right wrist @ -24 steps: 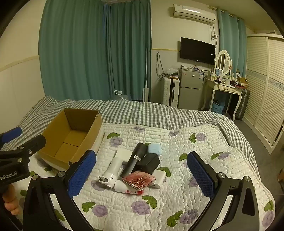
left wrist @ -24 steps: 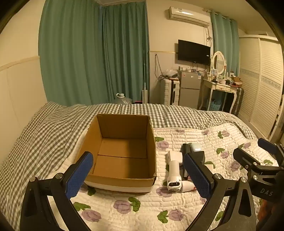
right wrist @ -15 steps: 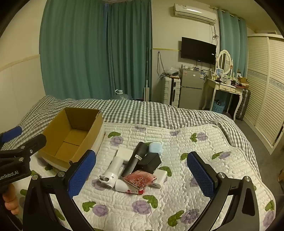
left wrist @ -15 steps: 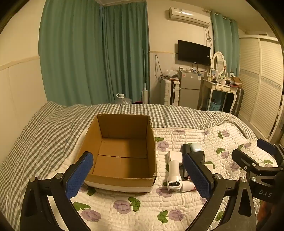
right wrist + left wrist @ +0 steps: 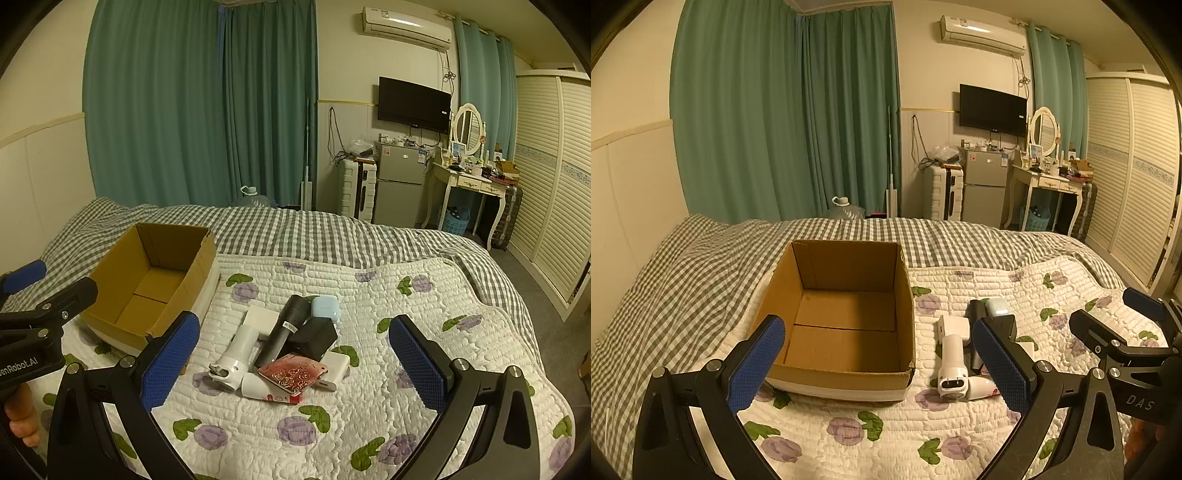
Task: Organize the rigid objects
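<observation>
Both tools hang over the bed with nothing between their blue pads: the left gripper (image 5: 879,363) stands spread wide in front of the open brown cardboard box (image 5: 846,314), and the right gripper (image 5: 293,363) stands just as wide above the heap of things to be sorted on the white quilt with purple flowers (image 5: 424,302). The box is empty, so nothing looks sorted yet, and the first pick is the step in hand. The heap lies just beside the box: a white cylindrical handheld device (image 5: 236,354), a black tube-shaped torch (image 5: 284,330), a black boxy charger (image 5: 314,338), a pale blue rounded case (image 5: 325,309), a white flat square block (image 5: 262,321), a pink flower-patterned card or case (image 5: 293,374) and a white power adapter (image 5: 336,365); what the pink piece really is I cannot say. Starting with an outer, uncovered piece such as the white device seems wise, gripped across its narrow body, since the torch leans over its neighbours. Against the earlier frames, hardly anything differs: box, heap and both grippers sit where they were.
</observation>
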`<state>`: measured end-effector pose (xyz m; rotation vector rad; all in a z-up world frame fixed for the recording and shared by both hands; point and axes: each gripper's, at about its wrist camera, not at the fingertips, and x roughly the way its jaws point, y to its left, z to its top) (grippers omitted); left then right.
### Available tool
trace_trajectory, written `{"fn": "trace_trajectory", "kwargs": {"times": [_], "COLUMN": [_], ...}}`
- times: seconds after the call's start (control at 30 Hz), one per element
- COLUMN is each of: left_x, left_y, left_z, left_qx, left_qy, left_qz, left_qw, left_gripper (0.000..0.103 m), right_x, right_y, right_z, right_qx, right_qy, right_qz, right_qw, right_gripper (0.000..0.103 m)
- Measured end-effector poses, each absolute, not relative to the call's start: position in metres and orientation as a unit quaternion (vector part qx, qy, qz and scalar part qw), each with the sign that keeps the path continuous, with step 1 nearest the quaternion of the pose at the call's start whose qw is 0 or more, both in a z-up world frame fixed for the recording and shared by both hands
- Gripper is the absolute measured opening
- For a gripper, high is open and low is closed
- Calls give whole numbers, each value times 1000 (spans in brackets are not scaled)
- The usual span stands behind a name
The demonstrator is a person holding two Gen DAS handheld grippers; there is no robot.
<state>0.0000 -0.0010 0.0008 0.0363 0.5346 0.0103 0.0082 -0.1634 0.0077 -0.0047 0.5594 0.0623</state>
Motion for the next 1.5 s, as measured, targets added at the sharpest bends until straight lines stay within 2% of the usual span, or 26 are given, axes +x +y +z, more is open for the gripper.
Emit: {"fn": "trace_trajectory", "kwargs": {"times": [1.5], "left_x": [0], "left_y": [0], "left_z": [1], "left_qx": [18], "left_qy": [264], "left_qz": [6], "left_qw": [964], "left_gripper": [103], "right_x": [5], "right_y": [-167], "right_z": [5], "right_qx": [0], "right_qy": [275], "right_qz": [33], "right_qw": [961], "right_gripper": [103]}}
